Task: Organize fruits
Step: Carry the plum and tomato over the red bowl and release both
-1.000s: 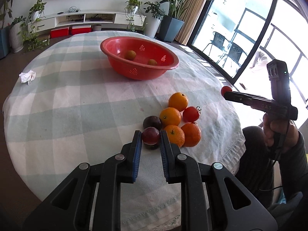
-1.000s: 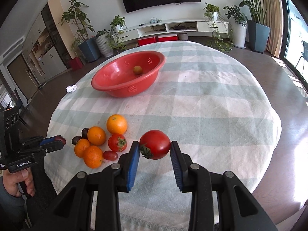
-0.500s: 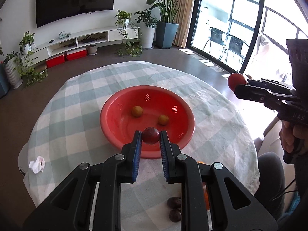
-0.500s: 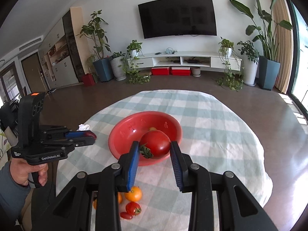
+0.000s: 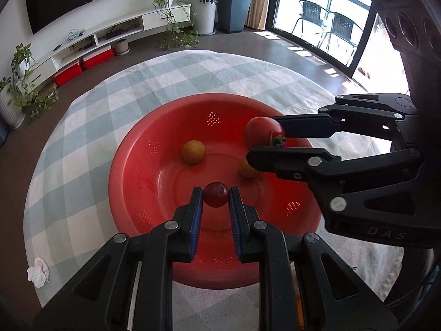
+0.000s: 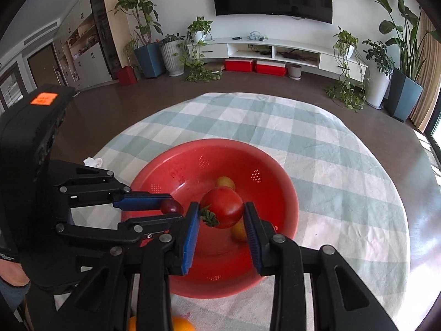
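A red perforated bowl (image 5: 129, 171) (image 6: 278, 182) sits on the checked tablecloth with two small yellow-brown fruits (image 5: 193, 151) (image 5: 246, 168) inside. My left gripper (image 5: 215, 197) (image 6: 172, 207) is shut on a small dark red plum (image 5: 215, 198) (image 6: 171, 206), held over the bowl's near part. My right gripper (image 6: 222, 211) (image 5: 266, 140) is shut on a red tomato (image 6: 223, 207) (image 5: 260, 132) with a green stalk, held over the bowl's right side. The two grippers hang side by side above the bowl.
A crumpled white tissue (image 5: 38, 271) (image 6: 93, 161) lies near the table's edge on the left. An orange (image 6: 180, 325) shows at the bottom of the right wrist view. Around the table are dark floor, plants, a TV shelf and glass doors.
Both grippers have carried their fruits from the pile near the table's front edge to above the red bowl. The bowl now fills the middle of both views.
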Demonstrator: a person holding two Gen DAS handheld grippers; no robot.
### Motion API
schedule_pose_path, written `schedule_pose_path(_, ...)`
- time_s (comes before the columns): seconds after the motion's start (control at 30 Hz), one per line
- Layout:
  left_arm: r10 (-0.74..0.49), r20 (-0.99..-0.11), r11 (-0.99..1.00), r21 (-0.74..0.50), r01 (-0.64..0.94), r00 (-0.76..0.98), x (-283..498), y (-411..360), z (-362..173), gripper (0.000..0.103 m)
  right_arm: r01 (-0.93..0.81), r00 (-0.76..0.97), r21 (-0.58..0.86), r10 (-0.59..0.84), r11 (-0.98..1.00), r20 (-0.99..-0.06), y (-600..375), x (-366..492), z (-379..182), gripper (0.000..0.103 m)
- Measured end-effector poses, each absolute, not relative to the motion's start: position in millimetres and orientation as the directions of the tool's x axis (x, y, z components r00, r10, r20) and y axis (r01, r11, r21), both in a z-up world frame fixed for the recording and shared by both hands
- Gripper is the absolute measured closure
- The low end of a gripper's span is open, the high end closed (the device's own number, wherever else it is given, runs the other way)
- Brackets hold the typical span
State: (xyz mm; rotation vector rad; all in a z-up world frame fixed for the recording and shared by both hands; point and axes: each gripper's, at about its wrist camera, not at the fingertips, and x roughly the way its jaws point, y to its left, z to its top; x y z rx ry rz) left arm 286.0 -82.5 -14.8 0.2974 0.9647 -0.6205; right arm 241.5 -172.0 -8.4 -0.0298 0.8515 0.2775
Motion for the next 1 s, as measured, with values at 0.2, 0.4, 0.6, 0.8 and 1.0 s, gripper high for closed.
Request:
schedule_pose_path(0.2,-0.333,-0.857,0.793,-0.027,0.609,0.395,296.5,-84.7,-33.7,0.085,-0.253,0.603,0.068,0.212,0.965,-0.769,-167.0,257.2,-24.3,0.068)
schedule_pose_path(0.4,-0.326,-0.863,0.789,-0.024,0.614,0.385,301.6,-89.8,-44.7,0.085,-0.250,0.582,0.041,0.184,0.967,-0.792,-164.2,267.0,-37.5,0.068)
schedule_pose_path(0.6,-0.324,-0.864,0.787,-0.019,0.617,0.386,304.9,-91.4,-49.1,0.085,-0.245,0.570,0.026,0.165,0.969,-0.805,-163.9,269.1,-46.4,0.068)
schedule_pose_path(0.8,-0.311,-0.864,0.790,-0.003,0.613,0.396,307.0,-93.6,-51.7,0.085,-0.241,0.570,0.026,0.163,0.970,-0.806,-164.4,269.6,-48.4,0.068)
schedule_pose_path(1.0,-0.305,-0.859,0.794,0.008,0.607,0.411,300.7,-94.8,-50.2,0.081,-0.238,0.569,0.026,0.161,0.971,-0.806,-164.3,268.2,-47.0,0.067)
